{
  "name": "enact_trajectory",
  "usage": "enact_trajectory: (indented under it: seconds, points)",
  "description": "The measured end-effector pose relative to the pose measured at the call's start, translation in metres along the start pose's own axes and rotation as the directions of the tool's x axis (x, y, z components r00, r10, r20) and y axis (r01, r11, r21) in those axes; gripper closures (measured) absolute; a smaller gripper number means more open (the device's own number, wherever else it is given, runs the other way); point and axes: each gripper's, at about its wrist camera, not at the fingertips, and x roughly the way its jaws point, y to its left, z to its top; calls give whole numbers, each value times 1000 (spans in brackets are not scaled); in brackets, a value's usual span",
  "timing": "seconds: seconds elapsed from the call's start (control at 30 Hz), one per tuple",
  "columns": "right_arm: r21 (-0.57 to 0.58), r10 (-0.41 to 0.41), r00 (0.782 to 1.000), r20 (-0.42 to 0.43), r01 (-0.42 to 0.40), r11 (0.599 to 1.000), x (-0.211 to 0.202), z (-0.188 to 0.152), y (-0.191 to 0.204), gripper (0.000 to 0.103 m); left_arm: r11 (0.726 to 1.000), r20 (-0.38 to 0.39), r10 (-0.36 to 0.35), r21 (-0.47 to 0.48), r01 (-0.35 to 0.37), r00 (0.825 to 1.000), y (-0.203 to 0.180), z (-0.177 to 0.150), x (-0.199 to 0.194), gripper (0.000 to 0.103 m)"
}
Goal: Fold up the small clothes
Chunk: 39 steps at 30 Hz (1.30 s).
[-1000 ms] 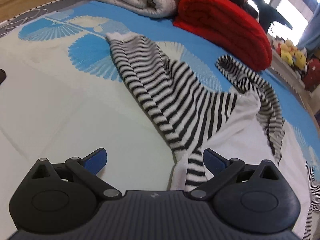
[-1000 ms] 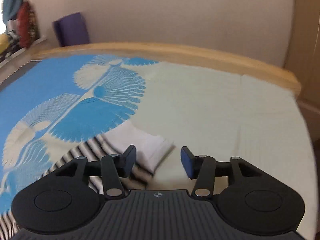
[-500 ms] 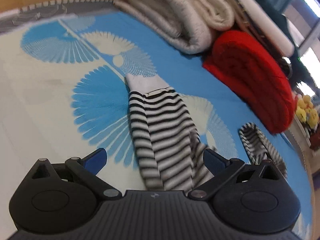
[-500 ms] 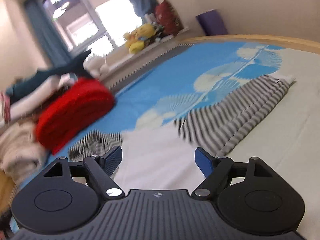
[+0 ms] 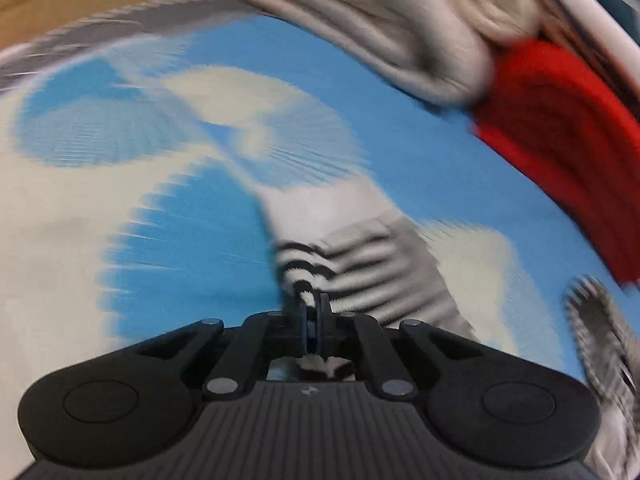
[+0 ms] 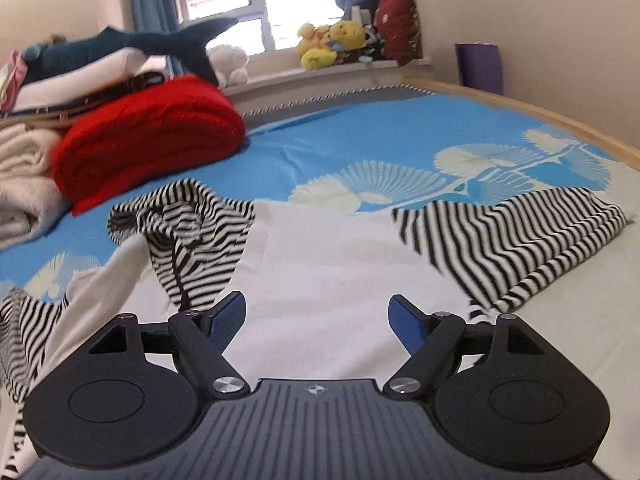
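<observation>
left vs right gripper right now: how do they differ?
The left gripper has its jaws shut, pinching the striped sleeve; the right gripper has its jaws wide apart with nothing between them. The left wrist view is heavily motion-blurred; the right wrist view is mostly sharp. The left gripper sits right at the fabric; the right gripper hangs above the garment's white body. Both are the same black build.

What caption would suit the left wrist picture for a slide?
Left gripper pinched shut on the striped sleeve of a small garment lying on the blue-and-cream bedspread.
</observation>
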Motion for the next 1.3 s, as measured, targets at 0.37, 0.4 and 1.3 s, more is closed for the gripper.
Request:
enact_trajectory:
  seconds: [0.37,0.4,1.3]
  points:
    - [17,5,1000,-12,-4,1000,-8,2,-7,24,930,37,247,-291,-226,968,125,-17,-45,80]
    - [26,10,1000,-14,-9,1000,-9,3,-8,24,934,46,215,-301,-192,975,126,-16,-47,69]
    - [158,217,976,-4,-214,964,-136,-15,-58,21,911,-9,-155,386,147,988,38,-241,-245,0]
